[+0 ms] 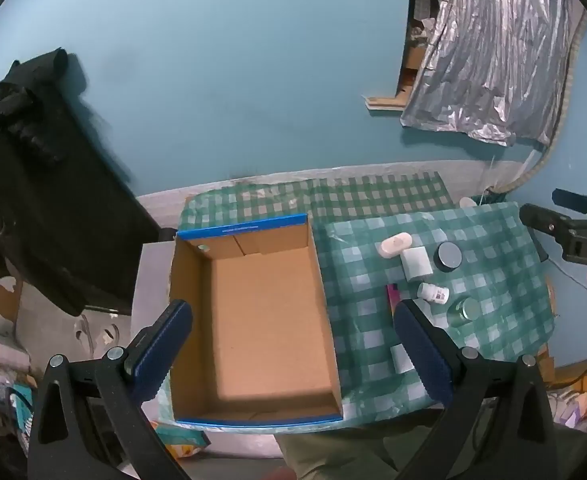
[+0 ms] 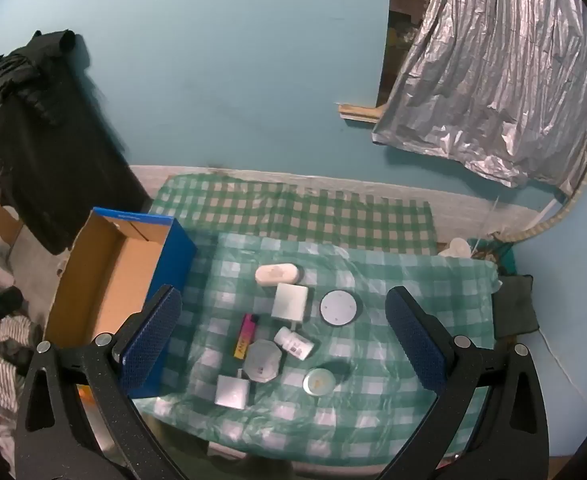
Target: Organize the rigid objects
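Both claws spread, empty: left claw over the cardboard box, right claw above the pill bottle. Bottle likely light, stiff, slick; pinch across its body.

The left gripper hangs above the cardboard box, jaws spread wide — nothing between them; the box stands bare on the checked cloth; to its right lie an oval case, a white block, a round dark-lidded tin and a white pill bottle; the right gripper pokes in at far right.
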{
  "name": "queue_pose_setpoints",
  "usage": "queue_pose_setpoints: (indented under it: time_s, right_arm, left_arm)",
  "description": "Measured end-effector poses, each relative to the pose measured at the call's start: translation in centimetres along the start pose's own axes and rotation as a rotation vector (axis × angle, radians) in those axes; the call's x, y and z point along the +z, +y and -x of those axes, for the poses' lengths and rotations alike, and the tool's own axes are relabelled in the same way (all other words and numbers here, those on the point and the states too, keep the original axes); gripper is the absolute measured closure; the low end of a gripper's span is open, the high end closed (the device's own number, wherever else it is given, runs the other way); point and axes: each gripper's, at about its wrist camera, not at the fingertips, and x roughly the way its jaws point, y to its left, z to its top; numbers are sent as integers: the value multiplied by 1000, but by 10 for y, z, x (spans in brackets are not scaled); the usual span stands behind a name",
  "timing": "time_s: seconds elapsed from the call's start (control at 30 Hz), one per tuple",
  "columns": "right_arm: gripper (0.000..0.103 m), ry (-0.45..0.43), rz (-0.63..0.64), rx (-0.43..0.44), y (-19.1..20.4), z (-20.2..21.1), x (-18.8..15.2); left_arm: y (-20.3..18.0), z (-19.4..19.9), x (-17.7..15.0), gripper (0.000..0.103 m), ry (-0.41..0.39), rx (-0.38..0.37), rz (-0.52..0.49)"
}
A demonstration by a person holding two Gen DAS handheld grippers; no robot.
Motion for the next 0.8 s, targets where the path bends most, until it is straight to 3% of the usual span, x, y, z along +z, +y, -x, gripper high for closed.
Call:
queue_pose_setpoints:
  time_s: [0.8]
  right_arm:
    - [2, -5, 4, 3, 1, 3, 2]
  left_arm:
    - [3, 8, -2, 2, -19, -13, 16]
